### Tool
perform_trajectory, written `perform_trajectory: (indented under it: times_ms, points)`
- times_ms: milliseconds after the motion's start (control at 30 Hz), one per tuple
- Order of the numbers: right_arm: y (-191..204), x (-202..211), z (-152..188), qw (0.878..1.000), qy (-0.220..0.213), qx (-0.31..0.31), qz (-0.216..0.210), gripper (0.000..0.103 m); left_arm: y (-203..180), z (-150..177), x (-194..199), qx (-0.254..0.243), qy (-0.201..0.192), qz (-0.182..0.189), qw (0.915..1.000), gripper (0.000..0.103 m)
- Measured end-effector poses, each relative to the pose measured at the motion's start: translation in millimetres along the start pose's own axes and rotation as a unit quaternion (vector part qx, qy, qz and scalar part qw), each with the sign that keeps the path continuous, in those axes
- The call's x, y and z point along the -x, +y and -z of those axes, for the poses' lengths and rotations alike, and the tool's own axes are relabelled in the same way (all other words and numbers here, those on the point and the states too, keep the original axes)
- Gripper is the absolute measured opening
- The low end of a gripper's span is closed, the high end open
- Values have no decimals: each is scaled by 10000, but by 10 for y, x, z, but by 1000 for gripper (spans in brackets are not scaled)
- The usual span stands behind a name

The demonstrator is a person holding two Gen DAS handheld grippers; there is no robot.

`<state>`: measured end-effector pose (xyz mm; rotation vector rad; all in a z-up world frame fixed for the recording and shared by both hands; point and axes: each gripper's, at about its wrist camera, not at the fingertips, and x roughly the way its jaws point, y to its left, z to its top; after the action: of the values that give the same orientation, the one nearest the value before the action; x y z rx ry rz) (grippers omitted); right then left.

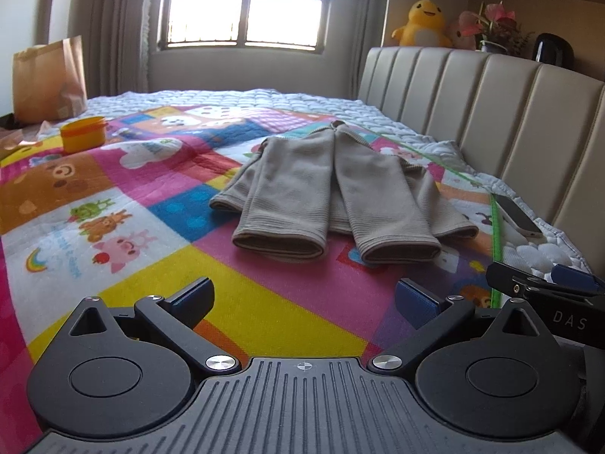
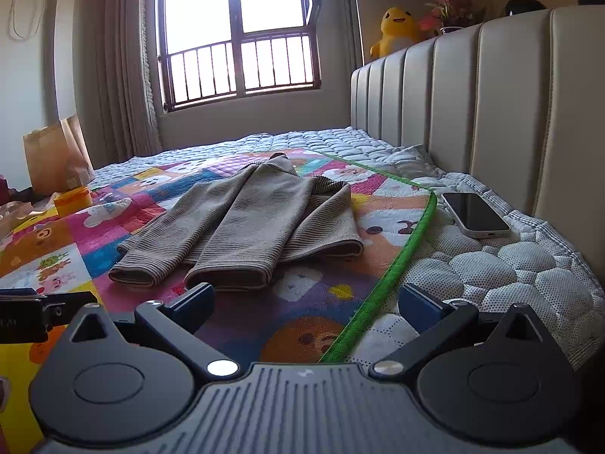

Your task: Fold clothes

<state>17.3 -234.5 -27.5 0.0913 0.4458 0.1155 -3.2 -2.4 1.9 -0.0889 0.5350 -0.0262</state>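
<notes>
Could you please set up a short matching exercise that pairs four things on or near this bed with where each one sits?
Things:
1. beige sweater
2. phone
3. orange cup
4. yellow plush duck

Places:
A. on the ledge above the headboard
B. on the white quilted cover, beside the headboard
C. in the middle of the colourful mat, sleeves folded in
D. at the mat's far left, in front of the paper bag

Pairs: 1-C, 2-B, 3-D, 4-A

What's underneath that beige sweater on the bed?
The beige sweater lies on a colourful cartoon quilt, sleeves folded over its front. Anything hidden beneath it cannot be seen.
</notes>
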Motion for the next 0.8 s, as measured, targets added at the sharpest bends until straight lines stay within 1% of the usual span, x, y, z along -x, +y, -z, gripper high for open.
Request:
perform_trajectory:
  times_ms: [100, 800]
  points:
    - [1, -13, -2, 10000, 23, 34, -3, 103, -8, -23, -15, 66, 140, -15, 9999, 103]
    - [11, -50, 33, 9999, 91, 111, -20, 103, 43, 47, -89, 89, 257, 32, 9996, 103]
